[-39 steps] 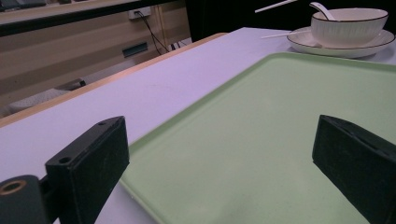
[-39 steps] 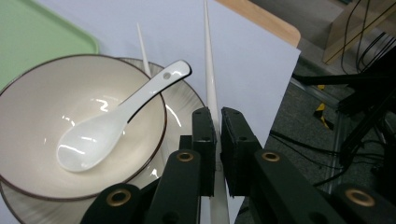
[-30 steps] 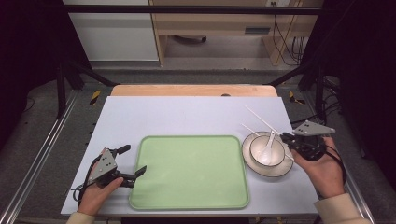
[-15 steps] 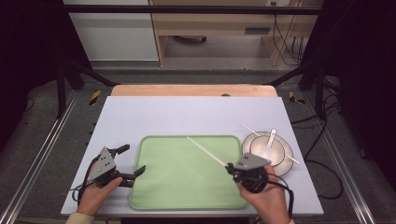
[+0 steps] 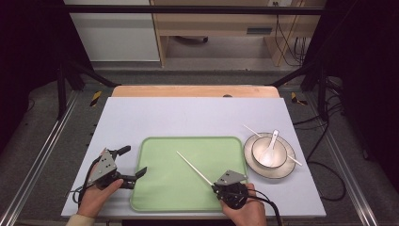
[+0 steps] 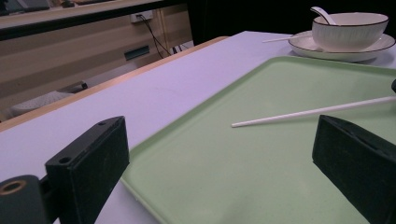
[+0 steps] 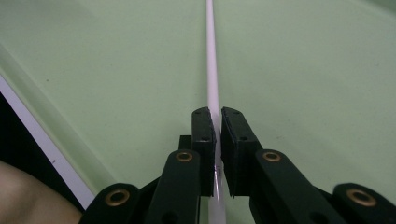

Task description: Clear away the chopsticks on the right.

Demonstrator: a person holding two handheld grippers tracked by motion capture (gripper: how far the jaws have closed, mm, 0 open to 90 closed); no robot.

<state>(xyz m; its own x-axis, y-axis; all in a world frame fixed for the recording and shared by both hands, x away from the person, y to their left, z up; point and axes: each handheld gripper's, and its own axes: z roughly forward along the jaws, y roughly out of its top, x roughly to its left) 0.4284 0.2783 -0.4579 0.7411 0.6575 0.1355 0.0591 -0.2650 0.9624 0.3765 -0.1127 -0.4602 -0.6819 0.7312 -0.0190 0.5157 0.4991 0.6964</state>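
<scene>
White chopstick [image 5: 195, 168] clamped between right gripper [image 5: 225, 184] jaws, nearly closed on its near end, shaft slanting out over green tray [image 5: 155, 197]. Left gripper [image 5: 123, 165] at tray's left edge, jaws wide, empty. Bowl [image 5: 269, 151] right of tray.

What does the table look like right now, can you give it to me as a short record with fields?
surface: pale table
tray: green tray, flat, near the front edge
held item: white chopstick, over the tray
right tool: shut on the chopstick
left tool: open, nothing between its jaws, at the tray's left edge
bowl: white bowl on a plate, right of the tray
in bowl: white spoon
on plate: second chopstick
</scene>
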